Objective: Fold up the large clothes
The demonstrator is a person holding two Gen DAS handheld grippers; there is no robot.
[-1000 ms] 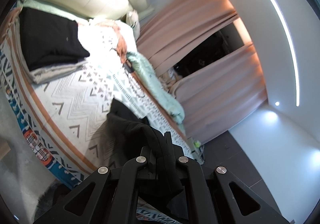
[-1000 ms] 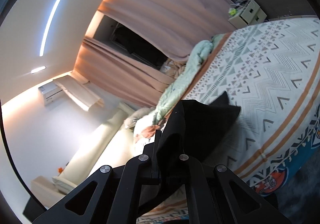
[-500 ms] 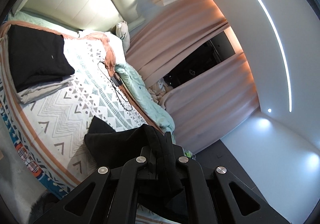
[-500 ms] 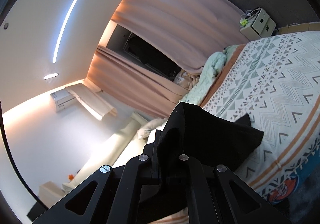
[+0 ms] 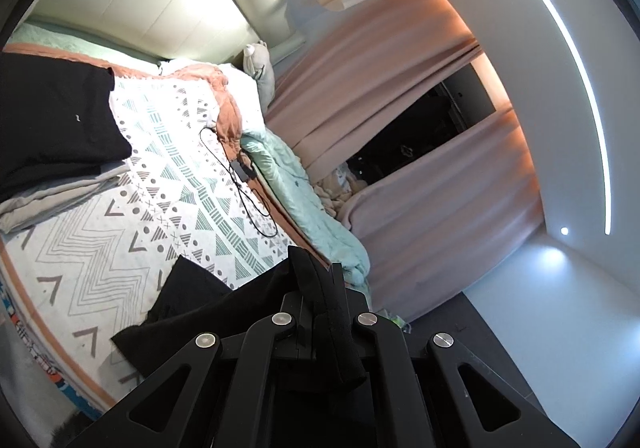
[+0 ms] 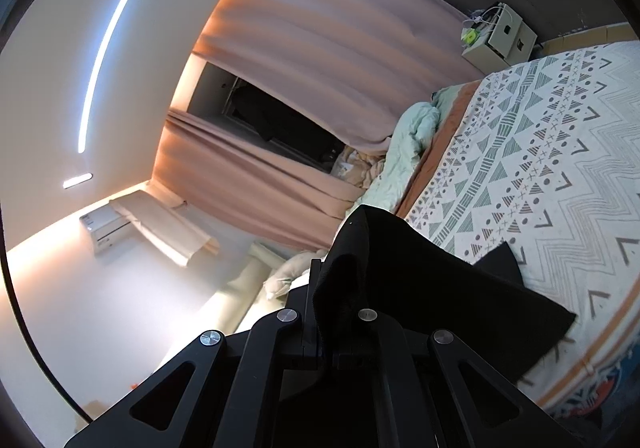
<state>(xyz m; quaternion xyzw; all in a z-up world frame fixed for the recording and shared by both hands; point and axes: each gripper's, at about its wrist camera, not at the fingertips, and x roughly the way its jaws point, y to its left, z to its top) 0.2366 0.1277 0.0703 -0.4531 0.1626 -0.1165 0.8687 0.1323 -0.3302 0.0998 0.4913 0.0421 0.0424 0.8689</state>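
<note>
A black garment [image 5: 192, 308] hangs stretched above the patterned bedspread [image 5: 120, 248], and both grippers pinch it. My left gripper [image 5: 324, 288] is shut on one bunched edge of the cloth, which drapes away to the left. In the right wrist view my right gripper [image 6: 332, 288] is shut on another bunched edge of the same black garment [image 6: 440, 296], whose panel spreads to the right over the bedspread [image 6: 560, 168]. A lower corner of the cloth trails near the bed surface in both views.
A folded stack with a black garment on top [image 5: 52, 128] over grey ones lies at the bed's left. A black charger and cable [image 5: 244, 172], a mint quilt [image 5: 304, 200] and a plush toy [image 5: 260, 64] lie farther along. Pink curtains [image 6: 320, 28] and a bedside cabinet [image 6: 500, 36] stand behind.
Both grippers rose and pulled back with the black garment, which lifted off the bedspread and spread out flatter. More of the far bed and the cable came into view.
</note>
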